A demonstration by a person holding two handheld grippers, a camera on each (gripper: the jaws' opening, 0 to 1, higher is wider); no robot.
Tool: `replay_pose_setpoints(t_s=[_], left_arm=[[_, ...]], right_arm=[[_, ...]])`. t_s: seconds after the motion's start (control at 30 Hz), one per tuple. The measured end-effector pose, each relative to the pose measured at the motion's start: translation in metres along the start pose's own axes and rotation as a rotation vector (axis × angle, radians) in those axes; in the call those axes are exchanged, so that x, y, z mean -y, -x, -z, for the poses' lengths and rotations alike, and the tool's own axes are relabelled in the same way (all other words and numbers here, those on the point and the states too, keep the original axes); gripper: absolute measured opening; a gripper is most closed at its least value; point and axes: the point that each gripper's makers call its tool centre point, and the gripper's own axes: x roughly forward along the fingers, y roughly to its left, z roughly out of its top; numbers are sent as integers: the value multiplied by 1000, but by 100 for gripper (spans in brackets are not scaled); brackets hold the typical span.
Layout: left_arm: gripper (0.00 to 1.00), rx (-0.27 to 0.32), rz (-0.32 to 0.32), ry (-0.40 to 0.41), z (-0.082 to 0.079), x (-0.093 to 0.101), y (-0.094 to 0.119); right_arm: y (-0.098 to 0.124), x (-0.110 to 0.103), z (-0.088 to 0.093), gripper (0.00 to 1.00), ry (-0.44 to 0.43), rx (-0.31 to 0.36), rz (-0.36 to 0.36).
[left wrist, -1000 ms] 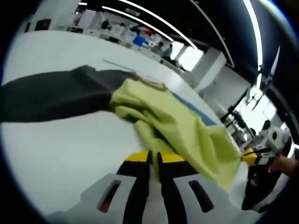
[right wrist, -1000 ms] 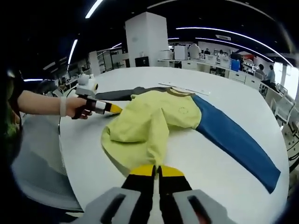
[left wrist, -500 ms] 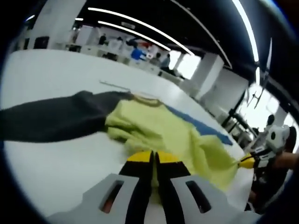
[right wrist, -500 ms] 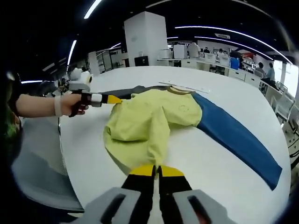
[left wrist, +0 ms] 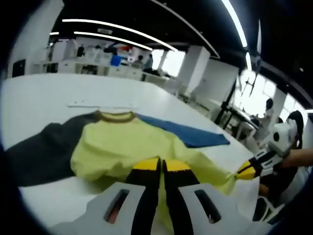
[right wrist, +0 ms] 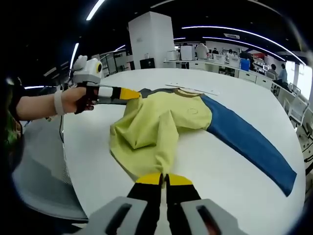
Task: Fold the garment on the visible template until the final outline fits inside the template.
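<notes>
Right gripper view shows one garment [right wrist: 161,125] on one white round table [right wrist: 234,166]: a yellow body with a blue sleeve [right wrist: 244,142] running out to the right and a dark grey sleeve [left wrist: 39,152] on the far left side, largely hidden behind my other tool. I count two grippers. My right gripper [right wrist: 164,179] has its yellow-tipped jaws pressed together on the near hem of the yellow cloth, which rises straight out from between them. My left gripper [right wrist: 131,93] reaches in from the left, held in my hand [right wrist: 78,100], and its yellow tip sits at the far left edge of the yellow body, lifting it into a fold. In the left gripper view the left gripper [left wrist: 161,166] shows its jaws closed with yellow fabric bunched just ahead of and under the tips; I think it is pinching the cloth, though the blur makes the contact hard to confirm. There the right gripper [left wrist: 247,170] shows at the right, tugging a yellow corner taut. A thin pale strip [right wrist: 193,89] lies on the table just beyond the collar.
</notes>
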Motion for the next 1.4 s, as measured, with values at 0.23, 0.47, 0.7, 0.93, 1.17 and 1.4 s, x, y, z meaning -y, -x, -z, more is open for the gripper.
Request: replay_pose_setpoints(t_s=[0.23,0.47,0.7,0.93,1.17,1.4], left_arm=[[0,-114,33,-44,12,-1,-34],[0,-238,27,-90,41,-9,-53],[0,-238,14,-64,50,-13,-53],[4,-195,25,-70,40,-10,-46],[16,-138,35,-40,26,-8,-28],[33,-103,15,-37,18,-13,-11]], right_arm=[[0,0,-2,0,-12,9,2],[0,1,-1,0,-30,13,7],[0,2,1,0,-43,13,8],[0,2,2,0,-48,9,6],[0,2,2,0,-61,12,5],[0,1,2,0,-63,12,4]])
